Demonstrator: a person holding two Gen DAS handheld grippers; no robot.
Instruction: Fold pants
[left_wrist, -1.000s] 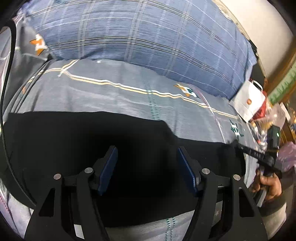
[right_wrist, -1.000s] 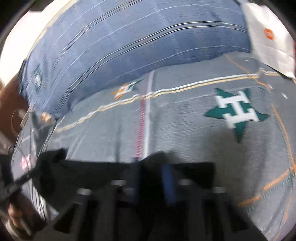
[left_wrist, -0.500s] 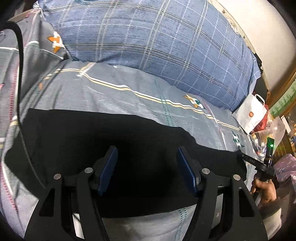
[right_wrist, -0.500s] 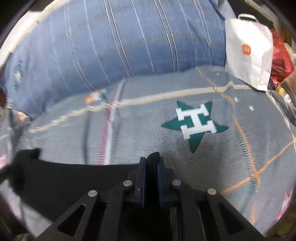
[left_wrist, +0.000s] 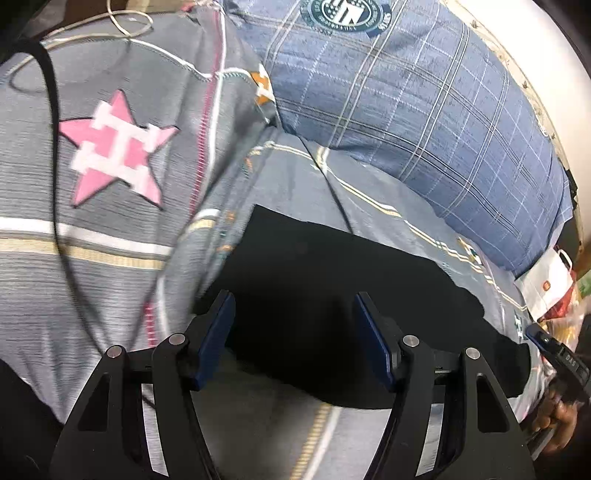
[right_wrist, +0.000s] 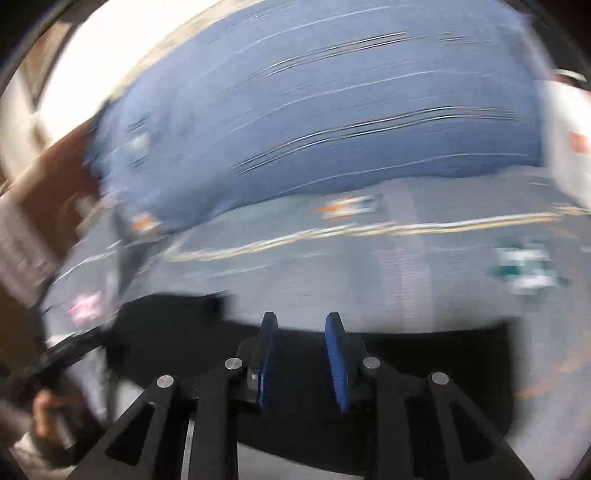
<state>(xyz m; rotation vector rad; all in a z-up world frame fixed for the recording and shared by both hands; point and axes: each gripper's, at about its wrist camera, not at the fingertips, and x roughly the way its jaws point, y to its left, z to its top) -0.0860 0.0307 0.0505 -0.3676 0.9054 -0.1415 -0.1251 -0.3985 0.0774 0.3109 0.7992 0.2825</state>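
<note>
Black pants (left_wrist: 332, 295) lie flat in a long strip across the grey bed sheet (left_wrist: 110, 258). My left gripper (left_wrist: 293, 299) hovers over their left end, open, with nothing between its blue pads. The right wrist view is motion-blurred; there the pants (right_wrist: 424, 362) stretch under my right gripper (right_wrist: 301, 321), whose jaws are opening with no cloth pinched between them. The right gripper (left_wrist: 554, 350) and the hand (left_wrist: 557, 417) holding it also show at the pants' far right end in the left wrist view.
A big blue plaid pillow (left_wrist: 424, 110) lies along the far side of the bed. A white paper bag (left_wrist: 546, 284) and clutter stand at the right end. A thin black cable (left_wrist: 55, 184) trails over the star-patterned cover on the left.
My right gripper was shut on the pants' edge; its jaws have since parted and it has swung sideways, off the cloth. My left gripper slid left to the pants' left end, still open.
</note>
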